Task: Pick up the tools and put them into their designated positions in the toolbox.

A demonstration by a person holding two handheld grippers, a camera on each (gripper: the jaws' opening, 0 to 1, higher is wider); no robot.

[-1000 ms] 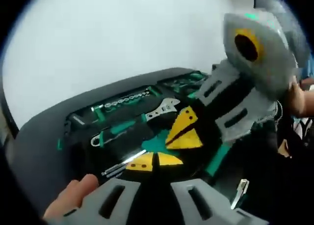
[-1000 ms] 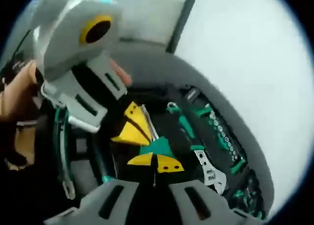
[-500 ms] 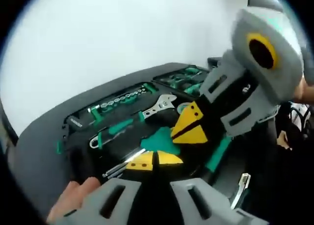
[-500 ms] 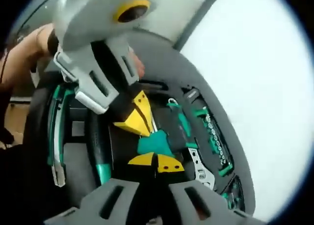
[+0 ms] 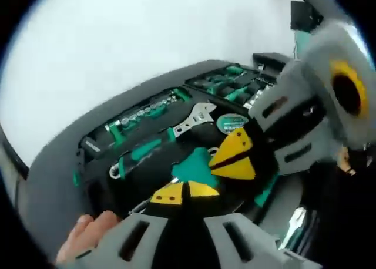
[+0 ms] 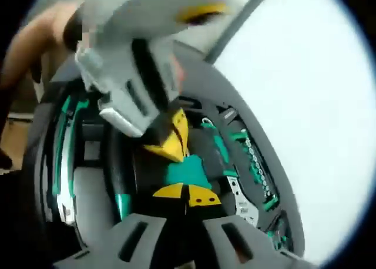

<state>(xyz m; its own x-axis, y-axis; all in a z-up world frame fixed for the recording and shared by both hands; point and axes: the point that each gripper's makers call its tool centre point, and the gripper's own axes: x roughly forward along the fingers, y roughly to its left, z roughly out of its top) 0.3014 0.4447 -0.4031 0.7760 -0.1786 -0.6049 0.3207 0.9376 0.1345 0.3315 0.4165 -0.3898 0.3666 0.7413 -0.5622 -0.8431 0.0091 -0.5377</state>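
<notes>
Your left claw [image 5: 184,192] sits low over the open dark grey plastic toolbox [image 5: 56,163], its yellow tips drawn together with only a thin dark seam between them; whether anything is pinched there cannot be told. A teal piece [image 5: 194,168] lies just beyond those tips. Your right claw [image 5: 235,157] comes in from the right, its yellow tips pressed together beside the teal piece. In the right gripper view, that claw [image 6: 187,195] is likewise closed. In the toolbox, a silver adjustable wrench [image 5: 192,118] lies beside a row of chrome sockets [image 5: 147,111] and a teal-handled tool [image 5: 138,153]. The white bench [image 5: 117,40] spreads beyond.
</notes>
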